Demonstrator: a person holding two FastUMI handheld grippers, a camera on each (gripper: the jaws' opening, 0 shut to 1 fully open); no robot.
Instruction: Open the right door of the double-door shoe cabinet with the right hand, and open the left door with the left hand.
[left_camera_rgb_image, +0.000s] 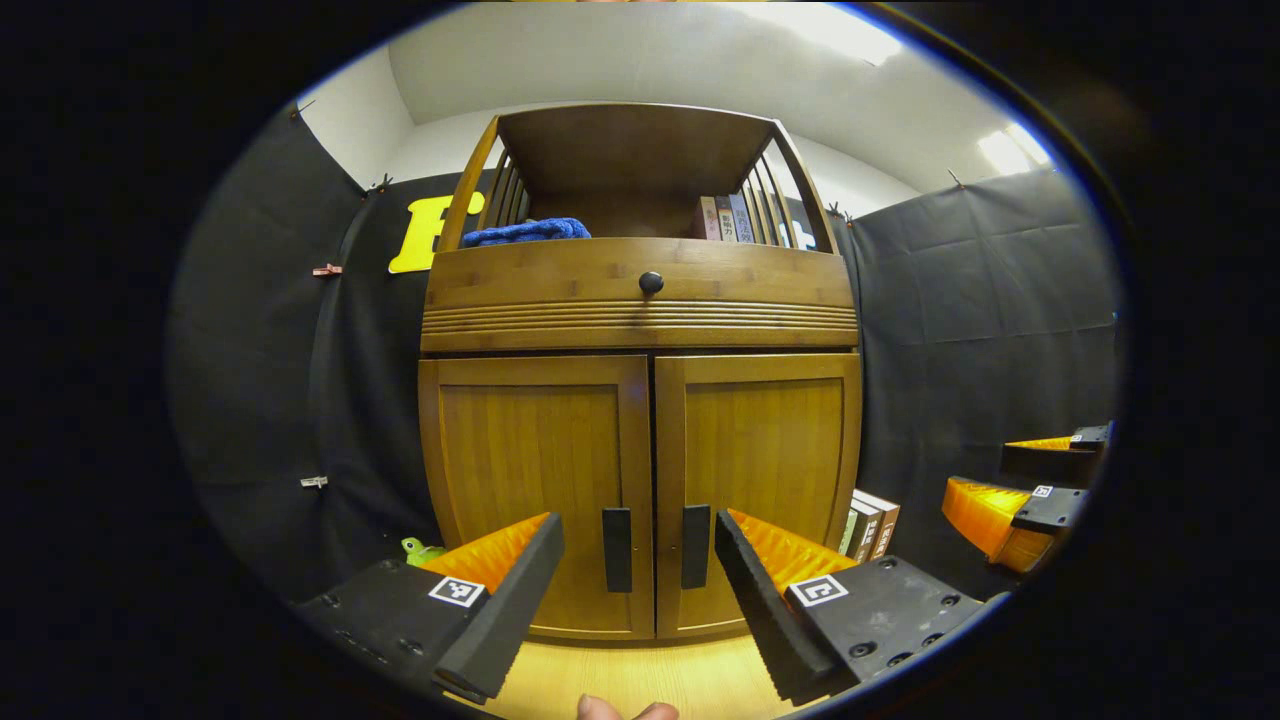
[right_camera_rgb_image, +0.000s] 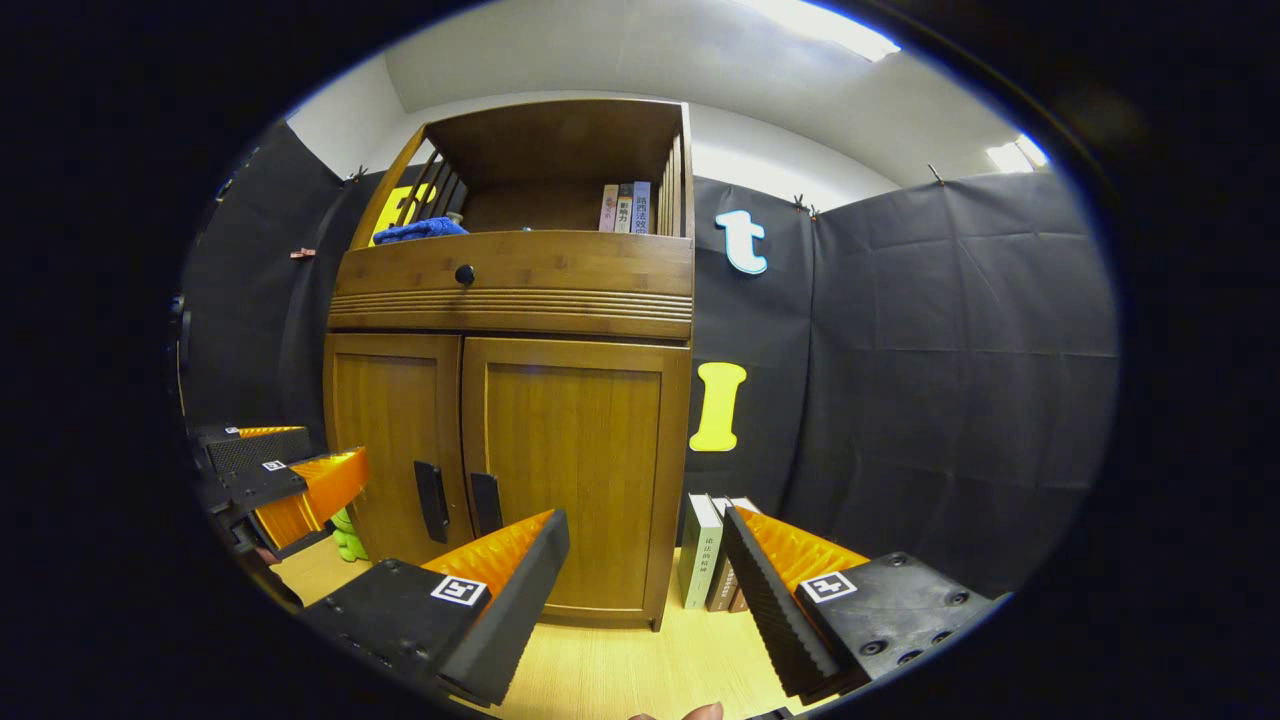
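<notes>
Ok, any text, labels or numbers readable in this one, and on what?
Nothing can be quoted.
shelf books, on the top shelf: spines carry print, too small to read.
floor books, standing beside the cabinet: spine print blurred, unreadable.
square marker on the left gripper: a coded pattern, no words.
The cabinet itself: no text.

Light wood floor (right_camera_rgb_image: 620, 680). Brown shoe cabinet (right_camera_rgb_image: 520, 400) stands on it, both doors closed. Few books (right_camera_rgb_image: 712, 555) stand upright on floor, just beside cabinet's right side. Sm. green toy (left_camera_rgb_image: 420, 550) on floor by cabinet's left side.
</notes>
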